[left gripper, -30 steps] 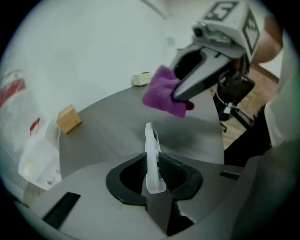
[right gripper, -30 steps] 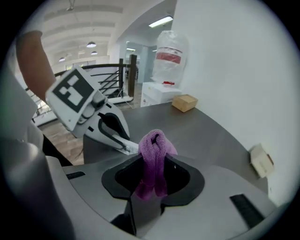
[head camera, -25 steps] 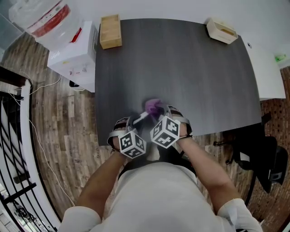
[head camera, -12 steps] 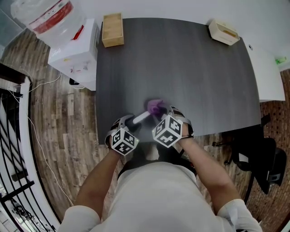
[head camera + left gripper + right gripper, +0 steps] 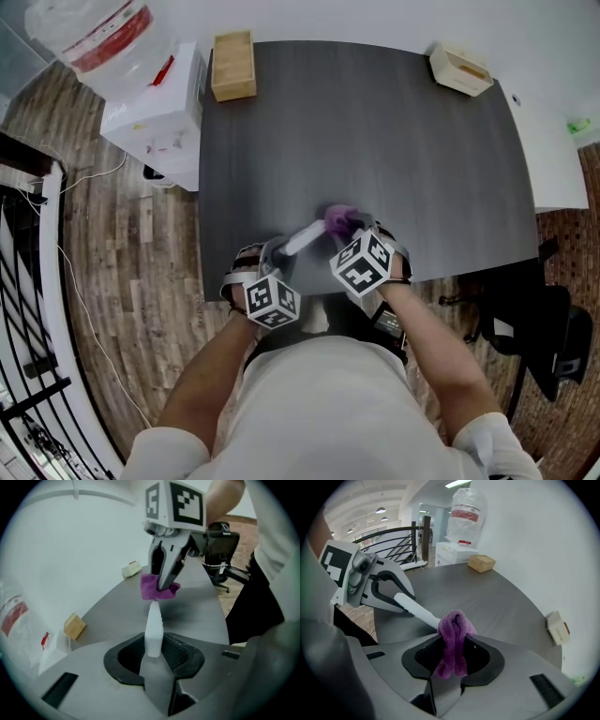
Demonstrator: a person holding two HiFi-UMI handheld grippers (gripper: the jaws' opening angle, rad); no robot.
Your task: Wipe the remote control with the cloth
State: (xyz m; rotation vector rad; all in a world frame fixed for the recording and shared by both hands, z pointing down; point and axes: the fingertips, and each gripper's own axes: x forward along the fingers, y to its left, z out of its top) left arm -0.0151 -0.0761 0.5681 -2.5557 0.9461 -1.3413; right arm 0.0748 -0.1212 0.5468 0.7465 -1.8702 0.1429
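Note:
A white remote control (image 5: 305, 239) hangs just above the dark table (image 5: 375, 141) near its front edge. My left gripper (image 5: 277, 251) holds its near end; the jaws are closing, with the remote (image 5: 153, 630) between the pads. My right gripper (image 5: 354, 228) is shut on a bunched purple cloth (image 5: 339, 219). The cloth (image 5: 453, 641) rests against the remote's far tip (image 5: 417, 610). In the left gripper view, the right gripper (image 5: 164, 581) presses the cloth (image 5: 152, 587) onto that tip.
A wooden box (image 5: 232, 66) stands at the table's far left corner and a beige tray (image 5: 459, 64) at the far right. A water dispenser (image 5: 155, 103) stands left of the table, a black office chair (image 5: 544, 328) to the right.
The right gripper has carried the cloth to the right, toward the remote's far end. More of the white remote now shows between the two grippers. The left gripper shifted slightly.

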